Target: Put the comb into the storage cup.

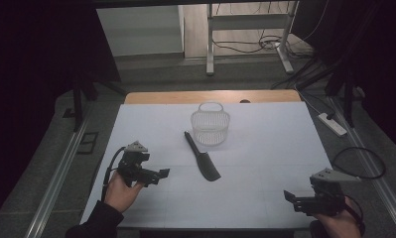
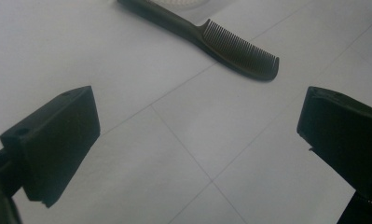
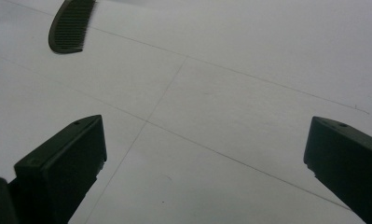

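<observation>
Left tongs [image 2: 197, 135] agape; comb [image 2: 207, 39] handle cut off.

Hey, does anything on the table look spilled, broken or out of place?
Nothing stands out. The comb lies flat on the white mat, its teeth look intact, and the basket stands upright just behind it. No spill shows.

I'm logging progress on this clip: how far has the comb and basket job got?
Nothing looks done: the comb lies flat on the table, its handle end near the empty basket. Nothing is in hand; the left gripper and right gripper are both open, apart from it. Picking up the comb, probably for the basket, is left.
</observation>
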The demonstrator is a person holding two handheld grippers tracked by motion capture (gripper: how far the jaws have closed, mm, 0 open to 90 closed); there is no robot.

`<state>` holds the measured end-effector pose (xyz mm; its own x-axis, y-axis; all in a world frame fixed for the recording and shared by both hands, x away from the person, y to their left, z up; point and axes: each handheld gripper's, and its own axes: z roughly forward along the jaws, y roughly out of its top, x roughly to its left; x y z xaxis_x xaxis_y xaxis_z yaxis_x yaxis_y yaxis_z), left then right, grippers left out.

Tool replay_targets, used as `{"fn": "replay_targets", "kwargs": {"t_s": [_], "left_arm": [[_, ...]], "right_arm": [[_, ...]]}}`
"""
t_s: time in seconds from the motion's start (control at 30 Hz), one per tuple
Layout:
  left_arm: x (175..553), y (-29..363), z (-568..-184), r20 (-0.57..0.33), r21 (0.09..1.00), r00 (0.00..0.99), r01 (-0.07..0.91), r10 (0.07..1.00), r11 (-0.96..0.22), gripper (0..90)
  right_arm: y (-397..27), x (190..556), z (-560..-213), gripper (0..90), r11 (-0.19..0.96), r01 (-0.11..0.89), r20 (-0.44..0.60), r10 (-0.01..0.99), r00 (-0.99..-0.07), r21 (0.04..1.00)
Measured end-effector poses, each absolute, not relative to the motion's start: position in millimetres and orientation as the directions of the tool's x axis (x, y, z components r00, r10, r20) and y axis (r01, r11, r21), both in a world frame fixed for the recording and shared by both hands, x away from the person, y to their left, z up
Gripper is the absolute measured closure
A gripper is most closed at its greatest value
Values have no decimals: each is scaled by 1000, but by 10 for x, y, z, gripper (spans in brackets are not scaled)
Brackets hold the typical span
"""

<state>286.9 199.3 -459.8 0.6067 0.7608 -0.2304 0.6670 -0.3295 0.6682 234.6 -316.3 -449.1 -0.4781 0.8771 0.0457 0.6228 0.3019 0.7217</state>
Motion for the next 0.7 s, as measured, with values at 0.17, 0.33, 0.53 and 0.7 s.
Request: {"fn": "replay_targets", "kwargs": {"t_s": [0.17,0.33,0.53,0.7], "left_arm": [[2963,1934,-4583,-222,668,626,656,747,-351,0],[3020,1887,-4577,-211,665,640,648,739,-371,0],[3112,1810,-4573,-210,662,654,642,727,-387,0],[3190,1741,-4570,-207,660,668,635,715,-402,0]], "right_arm": [[-3161,2347,-4491,0,302,624,46,877,-478,721],[-3161,2347,-4491,0,302,624,46,877,-478,721],[-3160,2348,-4492,0,303,624,46,877,-479,720],[-3160,2351,-4493,0,305,625,46,876,-480,719]]}}
